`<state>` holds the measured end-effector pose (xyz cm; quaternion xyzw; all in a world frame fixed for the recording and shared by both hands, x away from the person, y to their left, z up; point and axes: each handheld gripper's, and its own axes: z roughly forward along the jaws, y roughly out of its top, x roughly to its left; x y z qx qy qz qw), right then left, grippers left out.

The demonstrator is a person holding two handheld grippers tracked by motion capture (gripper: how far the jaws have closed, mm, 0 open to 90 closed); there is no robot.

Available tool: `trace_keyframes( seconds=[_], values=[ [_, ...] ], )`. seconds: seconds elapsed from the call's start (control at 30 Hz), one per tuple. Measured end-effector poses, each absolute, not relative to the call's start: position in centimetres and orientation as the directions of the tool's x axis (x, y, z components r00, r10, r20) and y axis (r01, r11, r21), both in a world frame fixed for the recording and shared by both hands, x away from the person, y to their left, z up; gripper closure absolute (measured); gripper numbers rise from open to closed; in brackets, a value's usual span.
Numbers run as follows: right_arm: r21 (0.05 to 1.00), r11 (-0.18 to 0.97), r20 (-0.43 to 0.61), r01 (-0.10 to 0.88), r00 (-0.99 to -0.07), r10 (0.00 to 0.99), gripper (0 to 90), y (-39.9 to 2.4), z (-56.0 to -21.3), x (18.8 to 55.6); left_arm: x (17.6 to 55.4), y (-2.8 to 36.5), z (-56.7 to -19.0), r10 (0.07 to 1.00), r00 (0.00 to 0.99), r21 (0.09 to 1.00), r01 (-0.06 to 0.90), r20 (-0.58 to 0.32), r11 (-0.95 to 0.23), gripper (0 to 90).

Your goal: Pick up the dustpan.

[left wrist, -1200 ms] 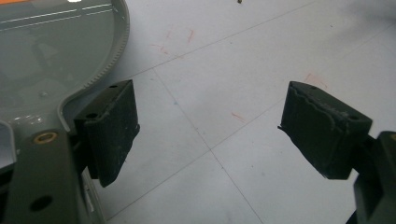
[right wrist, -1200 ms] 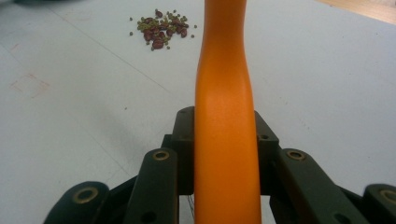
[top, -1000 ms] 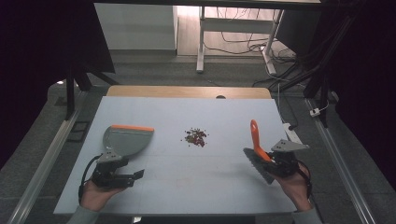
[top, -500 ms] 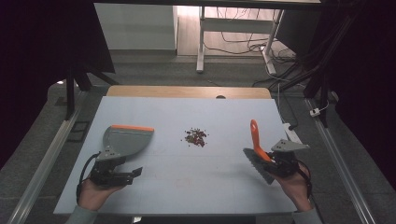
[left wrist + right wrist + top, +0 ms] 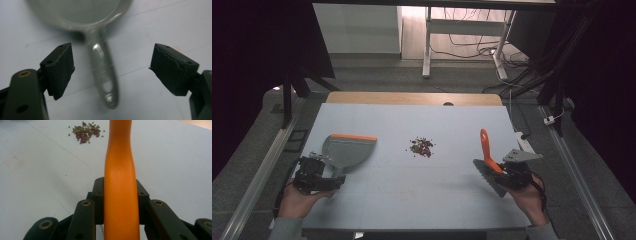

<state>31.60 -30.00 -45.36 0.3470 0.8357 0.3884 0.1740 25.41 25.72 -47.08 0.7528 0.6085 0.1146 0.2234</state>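
Note:
A grey dustpan [image 5: 346, 151] with an orange lip lies on the pale table at the left, and its grey handle [image 5: 103, 72] runs between the jaws of my left gripper [image 5: 314, 174] [image 5: 110, 67]. Those jaws stand wide open, apart from the handle on both sides. My right gripper [image 5: 513, 172] [image 5: 119, 195] is shut on the orange handle of a brush [image 5: 484, 150] [image 5: 120, 182], which rises upright at the table's right, its dark bristles low beside the hand. A small pile of red and green beans [image 5: 421, 147] [image 5: 85, 132] lies mid-table between the two.
The pale blue table top [image 5: 412, 200] ends in a wooden strip [image 5: 412, 98] at the far side. Metal rails [image 5: 257, 175] run along both sides. A desk frame and cables [image 5: 462, 45] stand on the floor beyond.
My left gripper has shifted a little to the right and toward the dustpan's handle. The right gripper and brush have stayed still.

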Motion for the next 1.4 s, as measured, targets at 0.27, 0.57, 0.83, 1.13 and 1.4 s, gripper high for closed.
trace_keyframes(
  seconds=[0.27, 0.57, 0.83, 1.13, 1.4],
  values=[
    [0.763, 0.473, -0.036, 0.441, -0.702, 0.712, 70.7, -29.7, -45.4, 31.6, 27.8, 26.0, -49.2, 0.961, 0.214, 0.443, 0.889, -0.176, -0.117, 17.8],
    [0.764, 0.469, -0.042, 0.444, -0.691, 0.722, 70.7, -29.9, -45.2, 31.3, 30.5, 26.2, -51.5, 0.966, 0.170, 0.373, 0.924, -0.197, -0.087, 30.7],
    [0.767, 0.453, -0.030, 0.454, -0.680, 0.733, 70.7, -30.1, -45.2, 31.4, 31.1, 26.5, -52.0, 0.967, 0.155, 0.381, 0.922, -0.202, -0.068, 44.0],
    [0.758, 0.466, -0.027, 0.456, -0.692, 0.721, 70.7, -29.6, -45.2, 31.6, 30.9, 27.1, -52.1, 0.959, 0.182, 0.417, 0.906, -0.219, -0.077, 61.3],
    [0.754, 0.463, -0.021, 0.465, -0.688, 0.725, 70.8, -29.4, -45.1, 31.6, 30.3, 27.5, -51.3, 0.946, 0.232, 0.494, 0.864, -0.227, -0.093, 61.5]
  ],
)
